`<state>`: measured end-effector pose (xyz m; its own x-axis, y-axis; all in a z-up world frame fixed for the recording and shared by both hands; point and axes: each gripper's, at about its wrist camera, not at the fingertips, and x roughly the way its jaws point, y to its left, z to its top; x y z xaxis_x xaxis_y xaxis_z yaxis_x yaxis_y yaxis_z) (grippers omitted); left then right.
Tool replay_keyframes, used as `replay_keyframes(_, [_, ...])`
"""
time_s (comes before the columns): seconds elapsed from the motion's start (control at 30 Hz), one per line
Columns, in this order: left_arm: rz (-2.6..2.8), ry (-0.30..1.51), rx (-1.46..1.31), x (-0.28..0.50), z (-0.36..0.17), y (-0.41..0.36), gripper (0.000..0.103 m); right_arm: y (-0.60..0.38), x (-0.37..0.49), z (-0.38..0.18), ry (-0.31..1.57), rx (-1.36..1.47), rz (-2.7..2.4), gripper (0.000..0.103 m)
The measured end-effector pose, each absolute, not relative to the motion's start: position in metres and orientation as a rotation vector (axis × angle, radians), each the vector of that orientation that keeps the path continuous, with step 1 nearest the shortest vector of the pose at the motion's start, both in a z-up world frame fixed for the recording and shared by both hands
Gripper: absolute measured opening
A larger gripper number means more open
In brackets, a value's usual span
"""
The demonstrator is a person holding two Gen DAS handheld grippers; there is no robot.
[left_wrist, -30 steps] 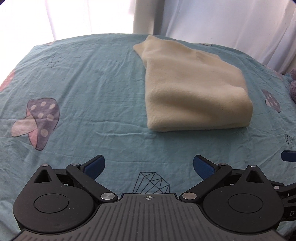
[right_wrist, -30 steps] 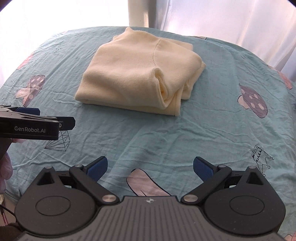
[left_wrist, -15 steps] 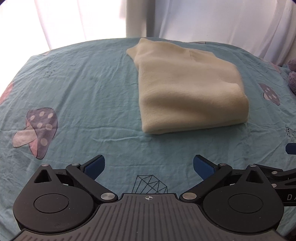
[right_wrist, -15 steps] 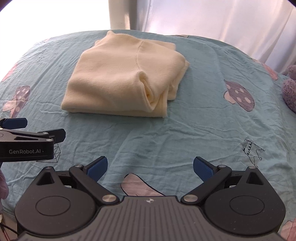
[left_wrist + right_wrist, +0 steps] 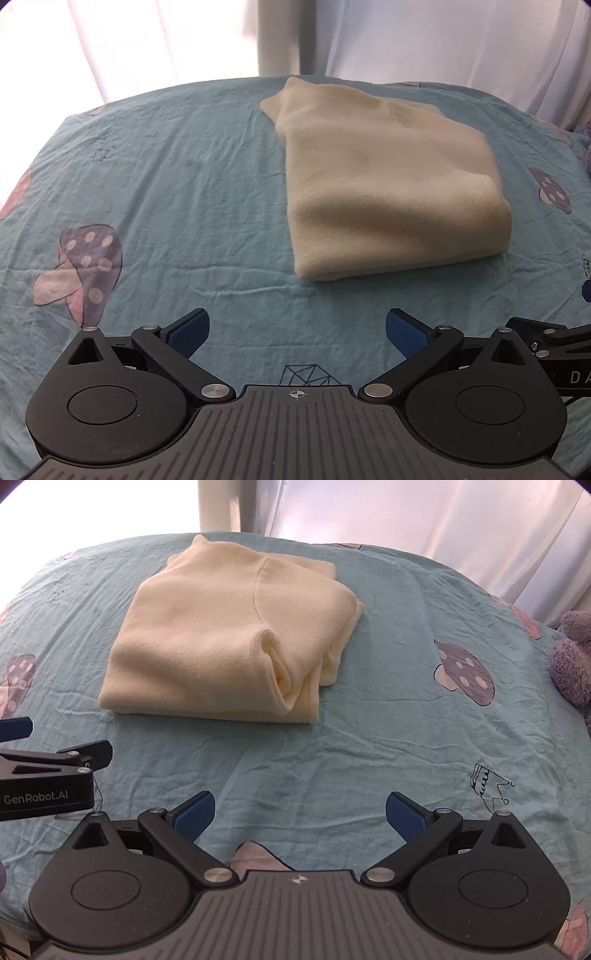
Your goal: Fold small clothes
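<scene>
While both grippers hang back empty, a folded cream sweater [image 5: 388,192] lies on the teal bed sheet [image 5: 166,177]

Seen from the left wrist, the left gripper [image 5: 297,330] has its blue-padded fingers [image 5: 188,330] spread wide with nothing between them, poised over the sheet short of the sweater, which sits ahead and to the right with its thick folded edge nearest; a mushroom print [image 5: 83,264] marks the sheet to the left, white curtains [image 5: 443,48] hang behind, and part of the right gripper shows at the right edge. From the right wrist, the right gripper [image 5: 300,812] is likewise wide open and holds nothing; the sweater [image 5: 221,642] lies ahead and left, well apart from the fingers [image 5: 406,814], a purple plush toy [image 5: 572,661] sits at the far right, and the left gripper's side [image 5: 44,779] reaches in from the left
</scene>
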<state>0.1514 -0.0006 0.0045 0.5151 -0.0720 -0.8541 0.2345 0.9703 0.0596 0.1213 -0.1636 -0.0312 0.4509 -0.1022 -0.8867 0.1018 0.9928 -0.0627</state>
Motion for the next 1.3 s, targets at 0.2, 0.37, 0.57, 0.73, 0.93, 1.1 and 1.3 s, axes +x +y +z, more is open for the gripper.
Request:
replay_keyframes(0.2, [-0.163,1.022,0.184,0.159,0.005,-0.001,0.103,-0.166,0.131,-0.025,1.088,0.025,-0.137,0.099])
replay_keyframes(0.37, [-0.159,1.037,0.174,0.162,0.002,0.000,0.103,-0.167,0.134,-0.024,1.091,0.021,-0.140,0.099])
replay_keyframes(0.57, [-0.160,1.042,0.172,0.164,0.000,-0.001,0.103,-0.168,0.135,-0.025,1.093,0.011,-0.146,0.099])
replay_keyframes(0.73, [-0.157,1.048,0.165,0.165,-0.001,-0.001,0.103,-0.168,0.136,-0.025,1.090,0.008,-0.145,0.099])
replay_keyframes(0.93, [-0.158,1.054,0.161,0.164,-0.002,0.000,0.103,-0.167,0.135,-0.024,1.090,0.000,-0.145,0.099])
replay_keyframes(1.1, [-0.160,1.056,0.159,0.164,-0.003,0.001,0.103,-0.165,0.134,-0.024,1.091,-0.006,-0.142,0.099])
replay_keyframes(1.3, [-0.166,1.058,0.154,0.163,-0.002,0.000,0.103,-0.165,0.134,-0.023,1.090,-0.008,-0.143,0.099])
